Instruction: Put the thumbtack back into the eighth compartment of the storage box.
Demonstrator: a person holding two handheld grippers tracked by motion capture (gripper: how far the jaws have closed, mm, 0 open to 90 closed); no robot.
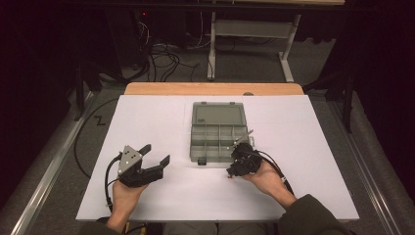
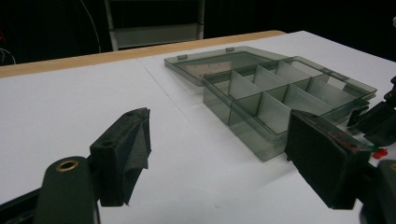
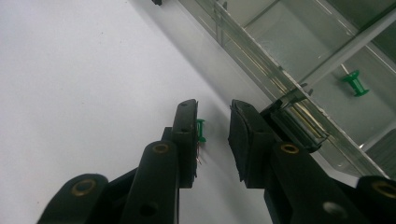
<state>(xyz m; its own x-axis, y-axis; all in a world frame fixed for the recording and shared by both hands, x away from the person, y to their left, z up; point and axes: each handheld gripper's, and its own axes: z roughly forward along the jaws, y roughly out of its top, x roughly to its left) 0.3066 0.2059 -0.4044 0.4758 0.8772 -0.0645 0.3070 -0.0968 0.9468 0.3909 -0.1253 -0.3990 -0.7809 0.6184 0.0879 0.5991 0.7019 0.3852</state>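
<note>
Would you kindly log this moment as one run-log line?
left gripper: open, idle | right gripper: open around green pushpin on table | organizer box: lid open, one pushpin inside

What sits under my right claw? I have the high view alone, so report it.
Observer: A green pushpin lies between the open jaws of the right claw, close beside one pad.
Operator: Check the box next.
Observer: A second green pushpin lies in one compartment of the open organizer box, past a divider.
Operator: Now cover the left side.
Observer: The left claw is open and holds nothing. A small red item lies on the white table near the box's near corner.
</note>
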